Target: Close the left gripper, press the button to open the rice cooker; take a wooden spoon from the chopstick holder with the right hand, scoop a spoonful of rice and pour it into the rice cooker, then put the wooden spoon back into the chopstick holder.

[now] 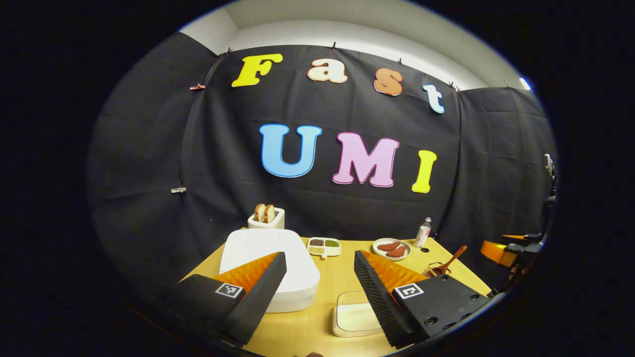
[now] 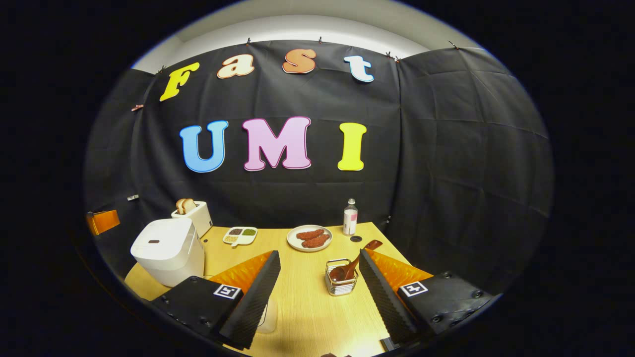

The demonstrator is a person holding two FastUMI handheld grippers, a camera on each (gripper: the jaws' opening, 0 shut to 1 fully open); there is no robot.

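Nearest in the left gripper view, left gripper [image 1: 320, 292] held above the desk's [image 1: 322, 277] near edge, fingers spread wide, nothing between them. Just beyond and between the fingertips, a shallow tray of rice [image 1: 353, 317] flat at the near edge, partly hidden behind the right-hand finger. To the left of it, white rice cooker [image 1: 270, 265] standing toward the desk's left side, lid down, partly masked by the left-hand finger. In the right gripper view, right gripper [image 2: 320, 290] likewise spread apart and empty, poised over the near edge. Directly ahead between its fingers, wire chopstick holder [image 2: 341, 284] upright near the desk's right edge, wooden spoon [image 2: 354, 263] leaning in it, handle tilted up toward the far right. Further back, around mid-desk, small divided dish of grains [image 2: 240, 234] beside a plate of reddish-brown food [image 2: 309, 238]. At the far left corner, behind the cooker, white toaster [image 2: 196, 214] with two bread slices standing up out of its slots. At the far right corner, small bottle [image 2: 350, 216] upright just beyond the plate. Seen at the right rim of the left gripper view, the other gripper, well apart from the desk's right edge.
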